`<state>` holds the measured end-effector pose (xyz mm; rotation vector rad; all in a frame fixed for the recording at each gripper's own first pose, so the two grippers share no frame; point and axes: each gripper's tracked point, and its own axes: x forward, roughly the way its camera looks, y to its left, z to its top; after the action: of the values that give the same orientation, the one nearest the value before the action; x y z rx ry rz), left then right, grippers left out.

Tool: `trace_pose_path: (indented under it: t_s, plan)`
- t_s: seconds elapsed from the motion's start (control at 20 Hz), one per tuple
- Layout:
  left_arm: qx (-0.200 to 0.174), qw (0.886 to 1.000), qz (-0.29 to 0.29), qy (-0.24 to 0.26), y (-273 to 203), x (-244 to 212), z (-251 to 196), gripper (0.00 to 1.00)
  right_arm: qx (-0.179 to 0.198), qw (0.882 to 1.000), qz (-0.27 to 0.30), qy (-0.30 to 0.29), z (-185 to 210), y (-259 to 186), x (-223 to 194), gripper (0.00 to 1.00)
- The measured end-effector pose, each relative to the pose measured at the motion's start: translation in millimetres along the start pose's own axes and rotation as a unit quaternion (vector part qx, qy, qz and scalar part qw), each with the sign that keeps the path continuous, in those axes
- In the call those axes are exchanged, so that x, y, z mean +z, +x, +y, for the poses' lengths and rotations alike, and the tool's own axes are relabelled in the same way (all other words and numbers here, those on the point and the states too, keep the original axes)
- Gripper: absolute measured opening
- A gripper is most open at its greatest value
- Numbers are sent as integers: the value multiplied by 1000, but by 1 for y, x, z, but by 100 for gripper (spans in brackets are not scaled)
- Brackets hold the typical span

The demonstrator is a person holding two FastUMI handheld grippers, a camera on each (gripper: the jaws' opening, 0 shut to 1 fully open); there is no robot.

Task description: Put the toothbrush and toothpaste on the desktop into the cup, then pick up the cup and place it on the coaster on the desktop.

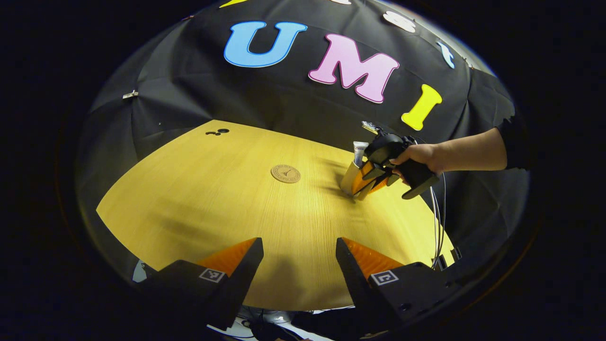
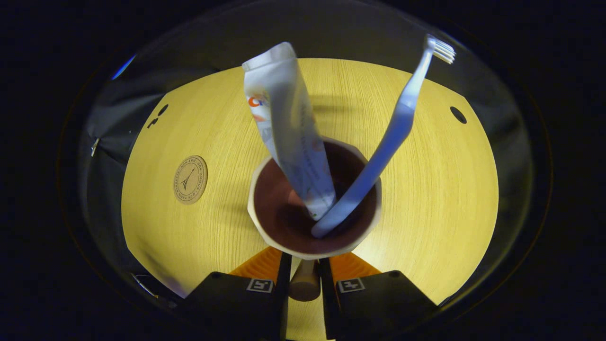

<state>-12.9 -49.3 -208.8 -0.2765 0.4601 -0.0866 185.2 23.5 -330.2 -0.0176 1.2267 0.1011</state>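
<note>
Right at your right claw (image 2: 303,279), the cup's handle (image 2: 304,283) is pinched tight between both fingers. Inside the cup (image 2: 277,213) stand the toothpaste (image 2: 289,137) and toothbrush (image 2: 393,132), leaning apart. Your coaster (image 2: 190,179) lies to the left on the table (image 2: 426,189), well apart, with nothing between. Your left claw (image 1: 299,260) hangs released, holding nothing.

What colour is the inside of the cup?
Dark reddish brown inside the cup, best seen in the right gripper view.
</note>
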Motion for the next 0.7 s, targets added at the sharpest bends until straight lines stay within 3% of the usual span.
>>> trace_pose_path:
  t_s: [0.05, 0.1, 0.2, 0.25, 0.4, 0.6, 0.65, 0.7]
  plan:
    - [-2, 1000, 2, 0, 0, -1, -1, 96, -8, 1000, 1, -4, -2, 1, 1, 29]
    - [-4, 1000, 4, 1, -1, -2, -2, 96, -9, 1000, 2, -9, -2, 0, 1, 32]
    - [-6, 1000, 9, 2, -2, -5, 0, 96, -9, 1000, 4, -9, -1, 1, 0, 27]
    - [-7, 1000, 10, 2, -2, -6, 1, 96, -10, 1000, 4, -8, -1, 1, 1, 31]
    - [-11, 1000, 11, 2, -2, -5, 2, 95, -18, 1000, 0, -21, -2, 1, 0, 30]
    - [-12, 1000, 11, 0, 2, 1, 8, 96, -19, 1000, -16, -14, -1, -2, 5, 26]
    - [-12, 1000, 11, 0, 4, 2, 9, 96, -15, 1000, -18, -15, 1, -3, 6, 21]
    - [-12, 1000, 10, -1, 5, 4, 11, 96, -11, 1000, -21, -14, 4, -5, 8, 26]
